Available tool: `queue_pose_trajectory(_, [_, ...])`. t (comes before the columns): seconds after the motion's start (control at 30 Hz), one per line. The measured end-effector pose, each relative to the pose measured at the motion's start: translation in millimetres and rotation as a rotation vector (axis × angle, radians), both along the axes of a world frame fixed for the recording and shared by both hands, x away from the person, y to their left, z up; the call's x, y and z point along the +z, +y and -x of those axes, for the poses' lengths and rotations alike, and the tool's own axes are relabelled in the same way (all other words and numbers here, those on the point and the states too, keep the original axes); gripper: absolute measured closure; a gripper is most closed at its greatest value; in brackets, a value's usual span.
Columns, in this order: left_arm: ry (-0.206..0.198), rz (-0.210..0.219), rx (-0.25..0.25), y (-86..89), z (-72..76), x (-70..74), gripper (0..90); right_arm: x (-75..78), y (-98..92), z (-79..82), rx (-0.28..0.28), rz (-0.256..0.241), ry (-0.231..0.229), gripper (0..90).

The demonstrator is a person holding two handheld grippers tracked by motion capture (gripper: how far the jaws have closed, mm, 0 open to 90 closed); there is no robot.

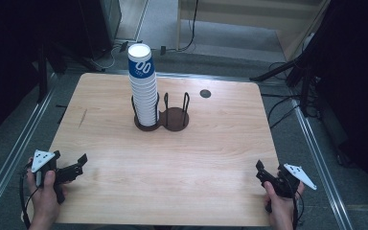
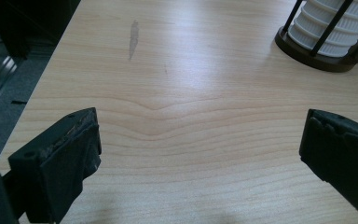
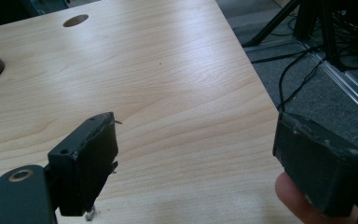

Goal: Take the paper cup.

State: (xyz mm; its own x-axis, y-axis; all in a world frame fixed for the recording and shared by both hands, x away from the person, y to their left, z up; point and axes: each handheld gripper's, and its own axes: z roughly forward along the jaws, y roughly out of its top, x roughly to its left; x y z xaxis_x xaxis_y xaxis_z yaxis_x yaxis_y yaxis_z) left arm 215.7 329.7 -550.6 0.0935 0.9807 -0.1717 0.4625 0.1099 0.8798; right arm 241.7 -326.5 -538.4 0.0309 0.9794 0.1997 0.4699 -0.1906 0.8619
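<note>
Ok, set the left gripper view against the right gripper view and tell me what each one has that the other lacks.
Left gripper view alone: the cup stack in its dark holder, and a grey scuff on the wood. Right gripper view alone: the round hole in the table, floor cables, a stand leg. Both: the wooden table and two open black jaws.

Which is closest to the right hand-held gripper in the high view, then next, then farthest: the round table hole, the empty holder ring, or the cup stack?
From the right hand-held gripper:
1. Empty holder ring, mid-table.
2. Table hole, far side.
3. Cup stack, leftmost.
</note>
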Motion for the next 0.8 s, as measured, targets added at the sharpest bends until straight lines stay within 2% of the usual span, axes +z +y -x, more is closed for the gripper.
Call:
queue_pose_trajectory(0.17, [0.012,-0.018,0.006,-1.9,-1.0,-0.7,0.0,0.5,3.6,-2.8,-0.019,0.032,0.0,13.7])
queue_pose_trajectory(0.3, [0.015,-0.011,0.006,-1.3,-1.3,-0.7,0.0,2.8,8.5,-4.1,-0.024,0.04,-0.005,13.8])
queue_pose_trajectory(0.4, [0.018,-0.005,0.003,-0.6,-1.8,-0.9,0.0,8.2,19.7,-4.2,0.009,0.067,-0.047,13.8])
queue_pose_trajectory(0.43, [0.018,-0.005,0.003,-0.6,-1.8,-0.9,0.0,8.2,19.7,-4.2,0.009,0.067,-0.047,13.8])
queue_pose_trajectory(0.5, [0.021,-0.009,-0.003,-1.1,-2.4,-0.9,0.0,14.1,28.8,-4.1,0.041,0.079,-0.098,13.9])
queue_pose_trajectory(0.63, [0.027,-0.008,-0.003,-1.6,-3.2,-1.0,0.0,24.5,41.0,-5.7,0.06,0.097,-0.119,13.9])
queue_pose_trajectory(0.8, [0.025,-0.007,-0.002,-1.6,-3.3,-1.0,0.0,32.8,50.4,-7.3,0.082,0.11,-0.121,13.8])
